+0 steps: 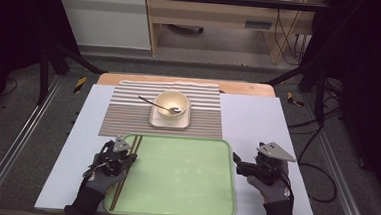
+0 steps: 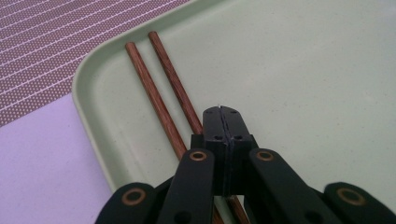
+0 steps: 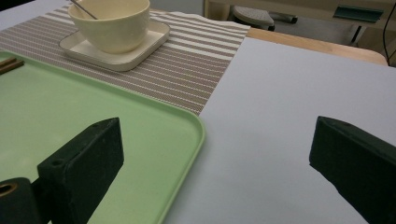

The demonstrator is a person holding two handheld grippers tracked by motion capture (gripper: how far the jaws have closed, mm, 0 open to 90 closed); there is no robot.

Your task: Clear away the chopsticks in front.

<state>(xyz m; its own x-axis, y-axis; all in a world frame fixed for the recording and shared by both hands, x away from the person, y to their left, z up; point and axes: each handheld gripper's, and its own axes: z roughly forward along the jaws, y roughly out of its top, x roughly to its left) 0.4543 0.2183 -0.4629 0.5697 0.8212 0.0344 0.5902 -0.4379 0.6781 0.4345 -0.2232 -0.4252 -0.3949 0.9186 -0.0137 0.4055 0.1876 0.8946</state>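
Now the left gripper (image 2: 223,112) has its fingers pressed together over the chopsticks (image 2: 161,98); the right gripper (image 3: 217,163) has fingers spread beside the tray (image 3: 187,140).

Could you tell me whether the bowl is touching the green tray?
Apart: the right gripper view shows striped mat between the bowl on its plate and the tray.

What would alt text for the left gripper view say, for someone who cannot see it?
The left gripper, its black jaws closed together, sits just above two brown chopsticks lying side by side along the edge of a pale green tray. A striped placemat and the pale table lie beyond the tray's rounded corner.
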